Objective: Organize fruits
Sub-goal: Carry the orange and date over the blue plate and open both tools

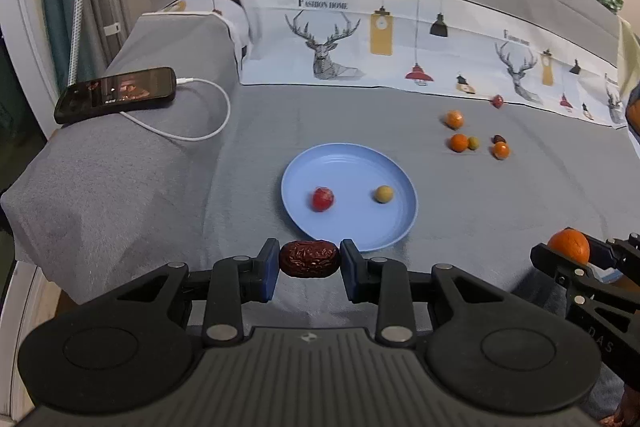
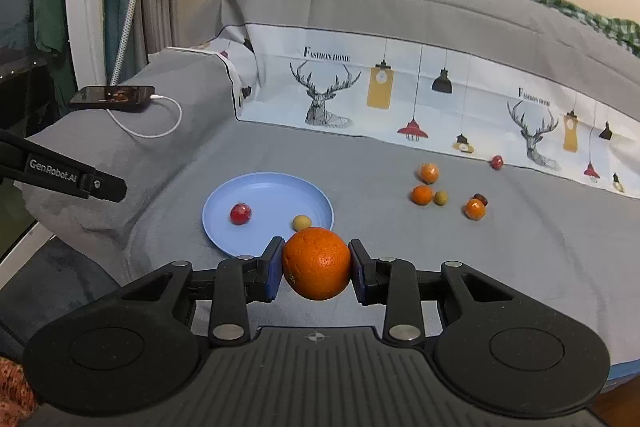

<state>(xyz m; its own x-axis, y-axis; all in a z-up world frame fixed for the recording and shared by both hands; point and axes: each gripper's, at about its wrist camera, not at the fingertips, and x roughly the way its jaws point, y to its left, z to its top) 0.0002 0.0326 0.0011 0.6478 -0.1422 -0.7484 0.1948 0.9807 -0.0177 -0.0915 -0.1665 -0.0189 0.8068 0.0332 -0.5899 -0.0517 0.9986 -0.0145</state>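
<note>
A grey cover [image 1: 140, 187] is lying over the sofa, with a printed band of deer heads and hanging lamps [image 1: 360, 43] running along the backrest. On the armrest at the left a dark phone [image 1: 116, 94] is resting with a white cable [image 1: 200, 131] plugged into it.

The right gripper [image 2: 317, 265] is holding its jaws a good way apart, clamped on a large orange [image 2: 317, 263] whose skin is bright and finely pitted; it is hanging above the seat just at the near rim of the plate. The left gripper [image 1: 310, 259] is holding its jaws somewhat narrower, clamped end to end on a dark red, wrinkled jujube [image 1: 310, 259], which is also hanging just at the plate's near edge.

The round light-blue plate [image 1: 360, 227] is sitting on the seat in the middle. Inside it a small red fruit [image 1: 322, 198] is lying toward the left and a small yellowish-green round fruit [image 1: 384, 194] toward the right, well apart from each other.

Further right on the cover loose fruits are lying in a cluster: a small orange [image 1: 454, 119] behind, another small orange [image 1: 459, 143] touching a little green fruit [image 1: 474, 143], and a third small orange [image 1: 501, 150] just beside a dark fruit [image 1: 498, 139]. A lone red fruit [image 1: 497, 101] is sitting near the printed band.
</note>
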